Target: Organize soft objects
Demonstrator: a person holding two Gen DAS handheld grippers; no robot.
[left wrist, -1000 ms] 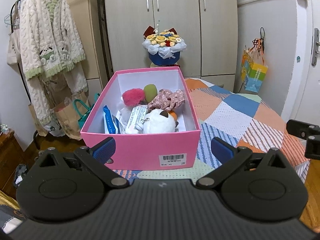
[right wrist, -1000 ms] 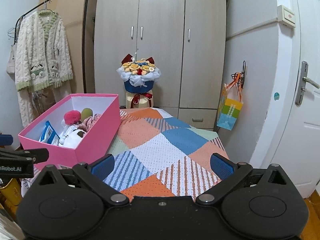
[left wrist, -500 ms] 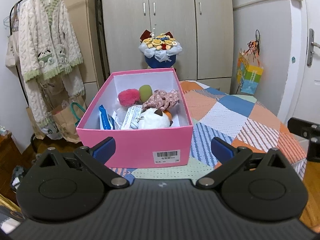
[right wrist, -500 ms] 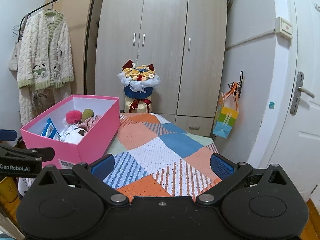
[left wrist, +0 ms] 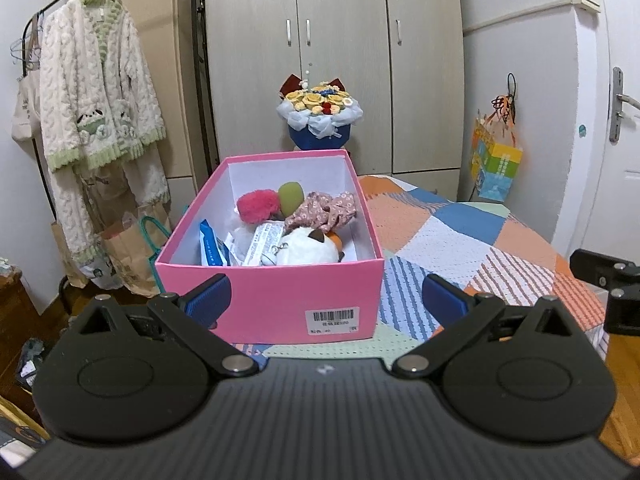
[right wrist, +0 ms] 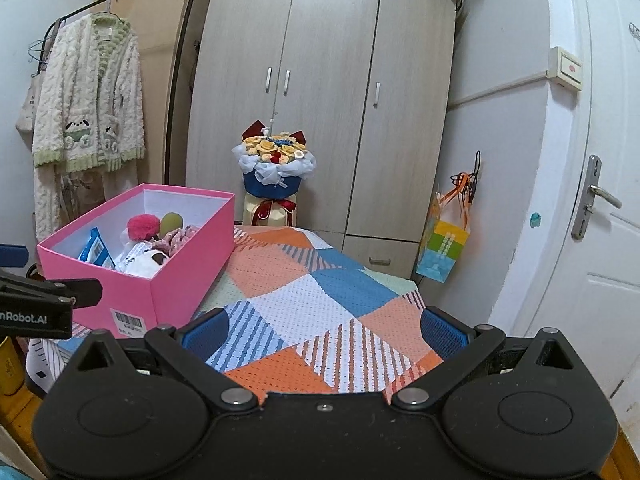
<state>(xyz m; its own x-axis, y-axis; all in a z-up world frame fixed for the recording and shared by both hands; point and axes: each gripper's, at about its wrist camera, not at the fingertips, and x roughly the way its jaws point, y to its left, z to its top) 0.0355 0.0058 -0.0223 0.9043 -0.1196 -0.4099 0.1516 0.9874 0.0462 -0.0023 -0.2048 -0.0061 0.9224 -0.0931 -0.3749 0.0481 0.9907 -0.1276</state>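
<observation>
A pink box (left wrist: 272, 300) (right wrist: 172, 280) stands on the left part of a patchwork cloth. Inside lie a pink pompom (left wrist: 257, 205) (right wrist: 142, 227), a green ball (left wrist: 291, 198) (right wrist: 172, 222), a floral scrunchie (left wrist: 326, 211), a white cat plush (left wrist: 310, 250) (right wrist: 142, 266) and a blue packet (left wrist: 211, 246) (right wrist: 93, 248). My left gripper (left wrist: 326, 300) is open and empty, just short of the box's near wall. My right gripper (right wrist: 322, 330) is open and empty over the cloth, right of the box.
The patchwork cloth (right wrist: 312, 296) covers the table. A flower bouquet (left wrist: 319, 116) (right wrist: 275, 168) stands behind the box before a wardrobe (right wrist: 320, 100). A fluffy robe (left wrist: 96, 96) hangs at left, paper bags (left wrist: 124, 252) below it. A coloured gift bag (right wrist: 442, 250) hangs near the door (right wrist: 596, 200).
Both grippers have drawn back and risen a little, so the box and table look smaller and farther. The jaws stay open and the box's contents lie as before.
</observation>
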